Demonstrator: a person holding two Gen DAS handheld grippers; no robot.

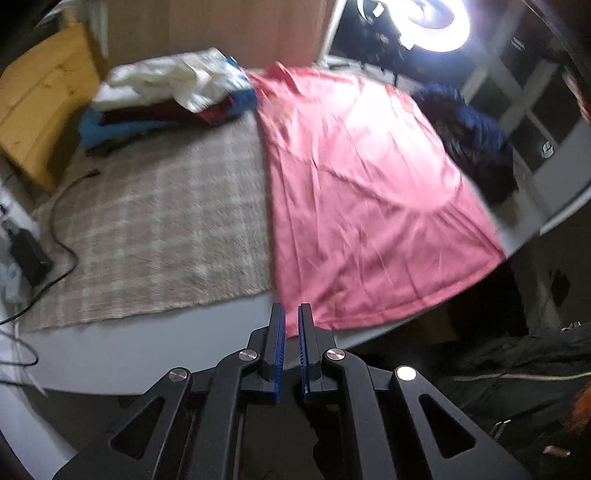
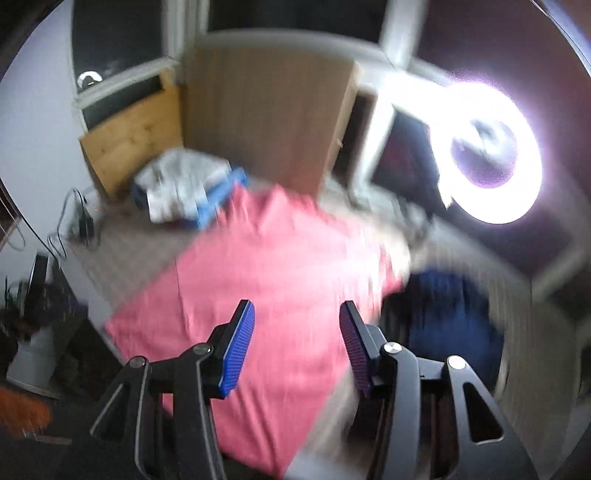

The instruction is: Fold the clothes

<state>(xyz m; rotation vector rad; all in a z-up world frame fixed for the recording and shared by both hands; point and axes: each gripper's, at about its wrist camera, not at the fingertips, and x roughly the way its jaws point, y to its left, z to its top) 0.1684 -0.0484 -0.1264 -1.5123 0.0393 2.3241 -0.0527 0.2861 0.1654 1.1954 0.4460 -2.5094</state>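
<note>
A pink garment (image 1: pixel 351 184) lies spread flat over the right part of a plaid beige cover (image 1: pixel 159 229) on the table. In the left wrist view my left gripper (image 1: pixel 291 308) hovers at the garment's near left corner, its blue pads almost together with nothing between them. The blurred right wrist view shows the same pink garment (image 2: pixel 277 277) from higher up. My right gripper (image 2: pixel 296 306) hangs well above it with its jaws wide apart and empty.
A pile of white, blue and dark red clothes (image 1: pixel 166 96) sits at the far left of the cover. A dark navy garment (image 1: pixel 469 136) lies beyond the pink one's right edge. A black cable (image 1: pixel 59 221) and a wooden board (image 1: pixel 44 99) are at the left, and a bright ring light (image 1: pixel 424 18) shines behind.
</note>
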